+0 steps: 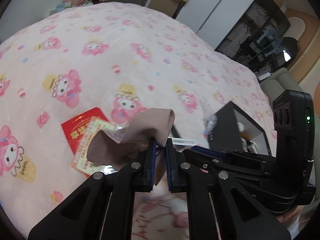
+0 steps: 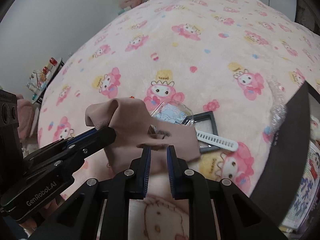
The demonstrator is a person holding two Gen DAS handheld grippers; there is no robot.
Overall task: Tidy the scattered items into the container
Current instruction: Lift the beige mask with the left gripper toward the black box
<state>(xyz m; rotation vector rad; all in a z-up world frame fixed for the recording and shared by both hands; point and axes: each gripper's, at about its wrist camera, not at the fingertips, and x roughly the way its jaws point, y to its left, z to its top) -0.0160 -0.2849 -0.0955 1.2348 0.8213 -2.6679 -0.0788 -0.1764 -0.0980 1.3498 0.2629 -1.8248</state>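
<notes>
A mauve cloth hangs lifted over the pink blanket. My left gripper is shut on its edge; it also shows from the side in the right wrist view. My right gripper is open, its fingertips at the lower edge of the cloth without pinching it. It also shows in the left wrist view. The black container stands at the right, items inside; its wall fills the right edge. A red packet and an orange card lie under the cloth.
A clear plastic packet, a grey framed tray and a white comb lie on the blanket beyond the cloth. A shelf with bottles stands off the bed at left. Dark wardrobe shelves stand at back right.
</notes>
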